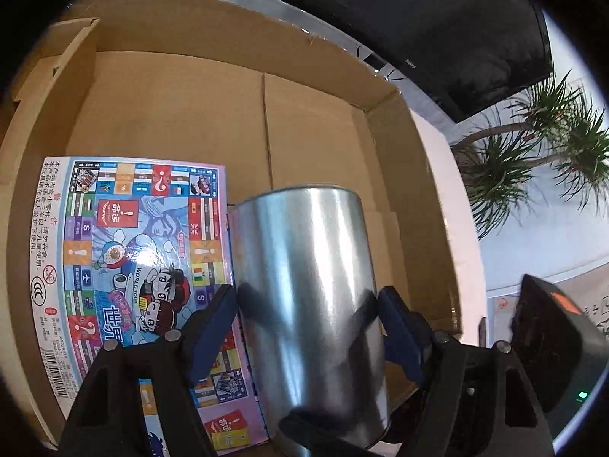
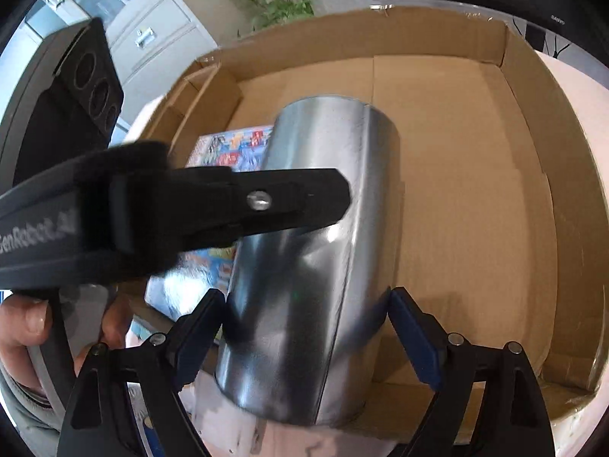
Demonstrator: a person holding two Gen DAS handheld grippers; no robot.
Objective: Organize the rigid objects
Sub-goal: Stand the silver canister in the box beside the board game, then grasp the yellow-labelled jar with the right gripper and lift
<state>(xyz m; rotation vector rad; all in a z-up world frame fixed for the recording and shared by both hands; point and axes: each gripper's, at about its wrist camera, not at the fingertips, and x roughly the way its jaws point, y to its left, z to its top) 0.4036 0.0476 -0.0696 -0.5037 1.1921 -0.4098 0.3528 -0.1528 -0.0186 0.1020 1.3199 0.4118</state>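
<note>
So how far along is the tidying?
One item looks packed: the colourful game box lies flat in the cardboard box. In hand: the left tool grips a shiny metal can, with the right tool around it. It isn't set down yet.

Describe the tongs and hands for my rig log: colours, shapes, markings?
Both tongs, left and right, have black triangular-cutout arms with silver rivets and blue fingertips. The left tongs' black body shows pale "GenRobot.AI" lettering in the right view. A bare hand shows, sleeve unclear.
</note>
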